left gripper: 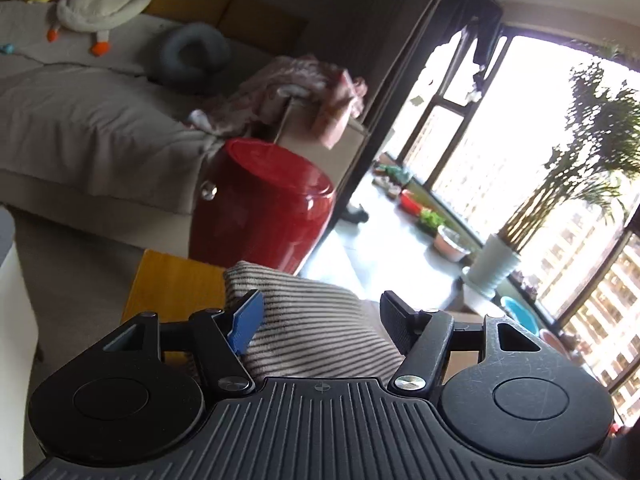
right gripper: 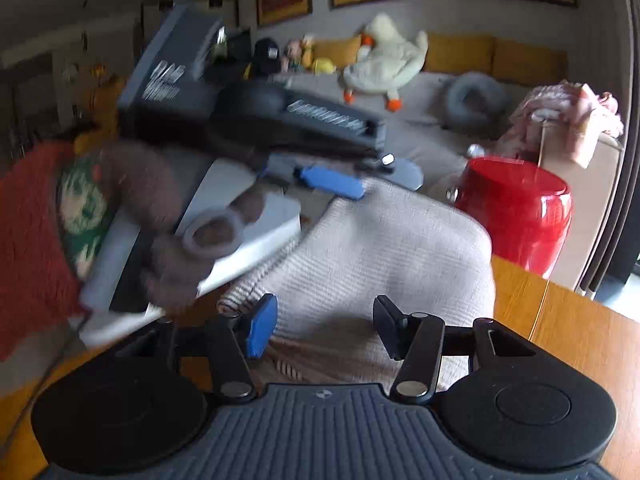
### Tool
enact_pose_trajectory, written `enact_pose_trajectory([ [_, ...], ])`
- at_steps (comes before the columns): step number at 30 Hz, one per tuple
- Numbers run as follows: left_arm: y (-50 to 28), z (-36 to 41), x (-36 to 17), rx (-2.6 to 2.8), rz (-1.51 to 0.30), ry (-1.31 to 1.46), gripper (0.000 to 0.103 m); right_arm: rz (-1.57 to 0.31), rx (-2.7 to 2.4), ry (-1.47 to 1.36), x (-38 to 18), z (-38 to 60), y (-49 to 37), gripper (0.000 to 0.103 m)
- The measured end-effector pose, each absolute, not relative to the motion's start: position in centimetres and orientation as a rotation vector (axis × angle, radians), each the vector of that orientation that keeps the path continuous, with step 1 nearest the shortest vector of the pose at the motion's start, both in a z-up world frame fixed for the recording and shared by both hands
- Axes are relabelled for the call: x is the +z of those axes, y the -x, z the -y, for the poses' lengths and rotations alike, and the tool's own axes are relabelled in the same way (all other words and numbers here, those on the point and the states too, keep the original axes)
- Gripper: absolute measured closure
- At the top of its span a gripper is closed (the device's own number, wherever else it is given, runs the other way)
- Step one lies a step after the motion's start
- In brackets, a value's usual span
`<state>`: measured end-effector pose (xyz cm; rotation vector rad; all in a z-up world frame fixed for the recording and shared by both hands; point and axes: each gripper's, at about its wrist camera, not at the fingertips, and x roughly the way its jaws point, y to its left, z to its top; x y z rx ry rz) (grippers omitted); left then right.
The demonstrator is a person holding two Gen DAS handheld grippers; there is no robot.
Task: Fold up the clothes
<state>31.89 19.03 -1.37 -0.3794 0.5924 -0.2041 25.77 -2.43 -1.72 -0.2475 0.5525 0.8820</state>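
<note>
A beige, finely striped ribbed knit cloth (left gripper: 320, 332) is seen lying soft and matt on a smooth, orange-brown wooden tabletop (left gripper: 172, 284). The left gripper (left gripper: 320, 320) is made of matt black plastic with a ridged body, 1 blue pad and bright metal pivot screws. A glossy red drum-shaped stool (left gripper: 264, 204) is shown with sharp reflections. A fluffy white plush goose (right gripper: 384, 60) is seen on a matt grey fabric sofa (left gripper: 80, 120).

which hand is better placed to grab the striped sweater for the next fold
Probably left. The left tool has the striped sweater between its open fingers, its blue pad by a raised fold. The right tool also straddles the cloth, but over flatter fabric.
</note>
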Motion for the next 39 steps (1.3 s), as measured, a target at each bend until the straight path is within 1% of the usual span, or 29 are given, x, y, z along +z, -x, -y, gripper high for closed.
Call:
enact_pose_trajectory([
  [2,-32.9,-18.5,-3.5,-0.175,-0.648,0.327,0.039,-0.537,0.884,0.257,-2.0,2.7,-25.5,0.05],
  [3,-33.1,-18.2,-4.0,-0.167,-0.657,0.297,0.039,-0.53,0.884,0.262,-2.1,2.9,-25.3,0.05],
  [5,-32.6,-17.8,-3.6,-0.154,-0.65,0.266,0.039,-0.517,0.884,0.258,-2.2,3.4,-25.0,0.05],
  [7,-31.8,-17.9,-2.9,-0.147,-0.639,0.277,0.039,-0.516,0.878,0.192,-1.3,5.0,-24.8,0.046],
  [8,-30.7,-18.0,-2.5,-0.147,-0.618,0.278,0.039,-0.515,0.875,0.159,-0.8,5.8,-24.8,0.037],
  [9,-29.6,-18.1,-2.0,-0.147,-0.596,0.279,0.037,-0.514,0.872,0.126,-0.4,6.6,-24.7,0.024],
  [10,-28.5,-18.2,-1.6,-0.147,-0.575,0.28,0.035,-0.517,0.865,0.086,-0.1,7.5,-24.7,0.02],
  [11,-27.5,-18.2,-1.5,-0.152,-0.566,0.293,0.028,-0.524,0.852,0.031,0.1,8.7,-25.1,0.017],
  [12,-26.6,-18.2,-1.8,-0.163,-0.571,0.319,0.025,-0.532,0.839,-0.023,0.2,10.0,-25.4,0.017],
  [13,-25.7,-18.2,-2.1,-0.174,-0.575,0.345,0.024,-0.547,0.825,-0.083,0.2,11.1,-26.0,0.017],
  [17,-22.6,-18.2,-3.4,-0.212,-0.598,0.445,0.025,-0.639,0.76,-0.299,-1.6,13.5,-29.9,0.017],
  [20,-23.2,-18.7,-5.2,-0.206,-0.648,0.486,0.028,-0.722,0.734,-0.387,-3.6,13.0,-32.7,0.017],
  [22,-23.6,-19.0,-6.4,-0.201,-0.681,0.513,0.027,-0.796,0.728,-0.409,-5.3,11.8,-33.9,0.02],
  [23,-23.7,-19.1,-6.8,-0.204,-0.688,0.532,0.028,-0.831,0.733,-0.418,-6.1,11.0,-34.4,0.035],
  [26,-23.5,-19.2,-7.0,-0.198,-0.666,0.524,0.03,-0.817,0.735,-0.373,-5.9,9.5,-34.1,0.036],
  [32,-24.1,-18.9,-6.9,-0.192,-0.646,0.46,0.026,-0.773,0.729,-0.297,-5.3,9.2,-34.0,0.037],
  [34,-24.1,-18.6,-6.8,-0.187,-0.641,0.442,0.025,-0.708,0.725,-0.222,-4.2,9.0,-32.5,0.035],
  [35,-24.1,-18.6,-6.9,-0.188,-0.641,0.445,0.025,-0.674,0.732,-0.18,-3.7,8.9,-31.7,0.028],
  [36,-24.2,-18.7,-6.9,-0.19,-0.642,0.452,0.025,-0.637,0.756,-0.127,-3.1,8.5,-30.7,0.019],
  [39,-24.3,-18.7,-7.0,-0.191,-0.641,0.46,0.024,-0.579,0.822,-0.004,-1.9,7.3,-28.1,0.009],
])
